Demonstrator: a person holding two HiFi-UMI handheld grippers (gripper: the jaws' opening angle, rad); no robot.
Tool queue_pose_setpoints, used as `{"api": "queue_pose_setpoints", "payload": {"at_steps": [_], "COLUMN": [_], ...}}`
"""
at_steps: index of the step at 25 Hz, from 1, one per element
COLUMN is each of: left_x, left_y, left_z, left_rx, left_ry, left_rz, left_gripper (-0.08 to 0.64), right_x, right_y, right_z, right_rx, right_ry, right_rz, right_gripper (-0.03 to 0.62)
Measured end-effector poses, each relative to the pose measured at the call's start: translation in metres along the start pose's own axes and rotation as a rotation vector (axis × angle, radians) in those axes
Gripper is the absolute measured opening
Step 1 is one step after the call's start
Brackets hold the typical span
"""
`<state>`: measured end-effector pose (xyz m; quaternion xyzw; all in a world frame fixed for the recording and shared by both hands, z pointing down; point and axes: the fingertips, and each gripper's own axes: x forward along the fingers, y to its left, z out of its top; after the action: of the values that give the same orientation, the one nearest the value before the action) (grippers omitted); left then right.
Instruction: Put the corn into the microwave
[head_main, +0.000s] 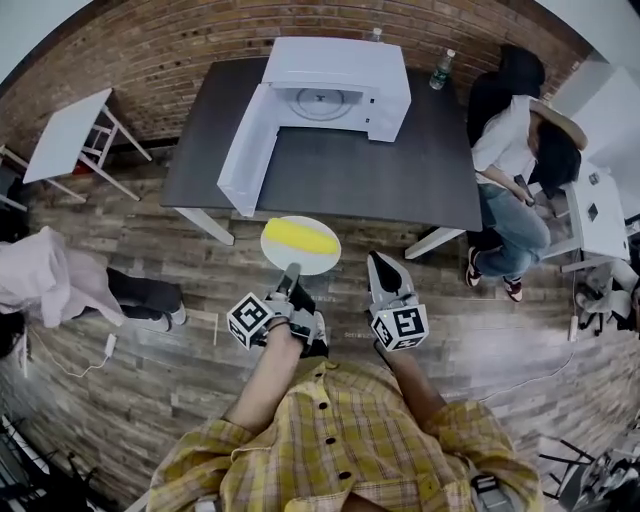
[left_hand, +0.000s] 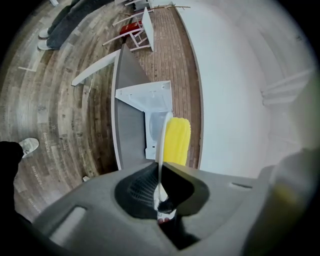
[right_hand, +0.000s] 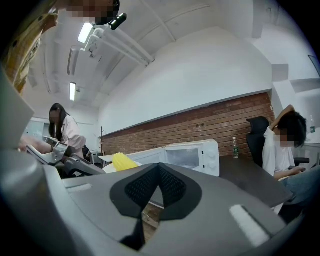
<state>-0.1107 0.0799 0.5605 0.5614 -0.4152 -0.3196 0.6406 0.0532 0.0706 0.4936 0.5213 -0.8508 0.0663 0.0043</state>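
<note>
My left claw (head_main: 291, 272) was clamped on the plate (head_main: 325, 258) rim. The corn (head_main: 297, 236) lay loose on it, probably light and prone to rolling, so I judged it needed level carrying. My right claw (head_main: 379, 270) was pressed together, empty.

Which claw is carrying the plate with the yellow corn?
The left claw. It pinches the rim of the white plate under the corn; the right claw is shut on nothing.

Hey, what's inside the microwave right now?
Past the open door, only the round turntable shows inside the microwave, looking bare. The microwave's top hides the back of the cavity.
</note>
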Motion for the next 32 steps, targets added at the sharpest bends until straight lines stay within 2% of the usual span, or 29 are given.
{"api": "queue_pose_setpoints", "payload": {"at_steps": [5, 12, 23, 32], "left_x": [0.038, 0.072, 0.103, 0.144], "left_y": [-0.012, -0.018, -0.017, -0.024], "left_z": [0.035, 0.065, 0.079, 0.084], "left_rx": [0.014, 0.020, -0.007, -0.007], "left_ry": [0.024, 0.055, 0.073, 0.054], "left_rz": [-0.002, -0.006, 0.011, -0.004], "left_gripper": [0.018, 0.018, 0.019, 0.020], "right_x": [0.048, 0.088, 0.115, 0.155], "right_y": [-0.008, -0.016, -0.026, -0.056], "right_z": [0.009, 0.015, 0.017, 0.019], "right_rx": [-0.005, -0.008, -0.008, -0.018], "right_ry": [-0.002, 0.014, 0.036, 0.022], "right_rz": [-0.021, -0.064, -0.076, -0.056], "right_gripper": [0.003, 0.003, 0.002, 0.003]}}
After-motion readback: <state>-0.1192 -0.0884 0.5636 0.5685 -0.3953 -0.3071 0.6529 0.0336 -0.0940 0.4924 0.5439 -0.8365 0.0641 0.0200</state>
